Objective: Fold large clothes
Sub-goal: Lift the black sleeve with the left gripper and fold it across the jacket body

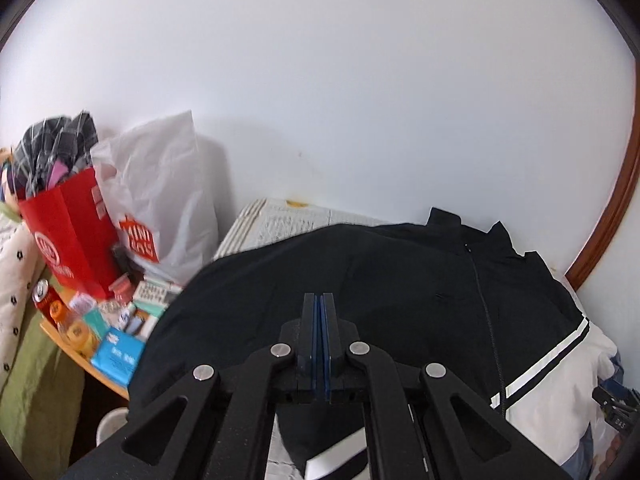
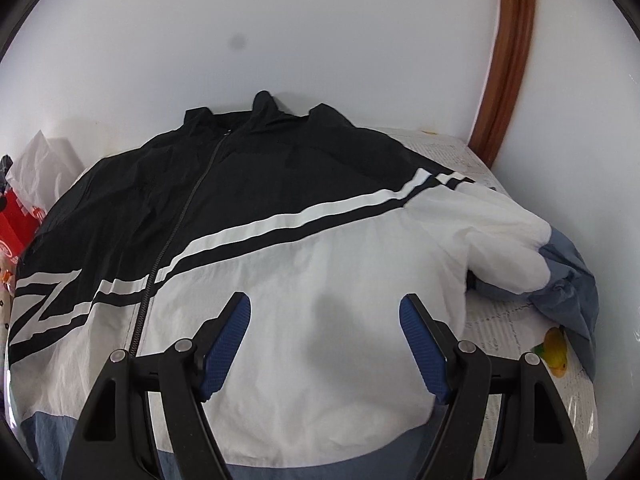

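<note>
Nearest, the left gripper [image 1: 320, 300] has its two black fingers with blue pads pressed flat together, no gap showing between them. Whether a fold of cloth is pinched there cannot be told: the pads meet edge to edge, and the black sleeve or side panel of the jacket lies right under and around the tips. The right gripper [image 2: 325, 312] stands spread wide, its blue ribbed pads [image 2: 228, 340] well apart and holding nothing; it hangs above the white lower front of the jacket without visibly touching it.

The large zip-front windbreaker jacket, black at the top, white in the middle and grey-blue at the hem [image 2: 320, 248], lies face up and zipped on a white printed table cover [image 2: 500, 320]. Its collar is at the far side against the white wall [image 2: 320, 40], and two white stripes slant across the chest. One white and grey-blue sleeve [image 2: 532, 256] is bunched at the jacket's right side as the right wrist view shows it. The hem nearest the camera is cut off by the gripper's arms.

Beside that sleeve a small yellow-green toy [image 2: 556, 350] lies on the cover; what it is cannot be made out. On the jacket's other side stand a red paper bag [image 1: 68, 232] stuffed with plaid cloth and a white plastic shopping bag [image 1: 160, 188], with blurred small boxes [image 1: 120, 320] in front of them.
</note>
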Demonstrator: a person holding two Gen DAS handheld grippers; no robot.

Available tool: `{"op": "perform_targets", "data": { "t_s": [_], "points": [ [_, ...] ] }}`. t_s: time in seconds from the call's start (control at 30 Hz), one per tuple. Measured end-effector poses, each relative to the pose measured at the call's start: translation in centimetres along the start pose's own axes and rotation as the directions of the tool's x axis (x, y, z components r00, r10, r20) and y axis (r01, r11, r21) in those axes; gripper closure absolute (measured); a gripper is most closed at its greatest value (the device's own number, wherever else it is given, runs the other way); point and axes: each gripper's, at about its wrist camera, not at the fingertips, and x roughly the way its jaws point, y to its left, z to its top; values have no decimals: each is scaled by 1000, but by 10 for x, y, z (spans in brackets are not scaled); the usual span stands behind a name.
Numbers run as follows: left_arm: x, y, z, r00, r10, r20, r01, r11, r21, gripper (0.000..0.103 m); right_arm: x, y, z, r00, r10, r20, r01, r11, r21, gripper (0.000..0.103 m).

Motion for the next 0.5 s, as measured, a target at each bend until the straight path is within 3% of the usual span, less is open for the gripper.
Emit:
{"op": "perform_targets", "data": {
  "t_s": [0.07, 0.13, 0.17, 0.5],
  "points": [
    [7, 7, -7, 999, 33, -39, -35, 999, -42, 83, -4, -7, 0, 1000, -9, 4, 9, 1000, 5, 27],
    [9, 18, -16, 994, 82, -68, -88, 992, -90, 44, -6, -13, -1, 1000, -18, 2, 17, 1000, 10, 27],
    [8, 27, -21, 992, 100, -75, -108, 987, -117, 37, -6, -14, -1, 1000, -18, -2, 18, 1000, 13, 27],
    [18, 127, -74, 979, 66, -192, -121, 950, -288, 37, 4, 13, -8, 999, -19, -36, 18, 999, -28, 27]
  ]
}}
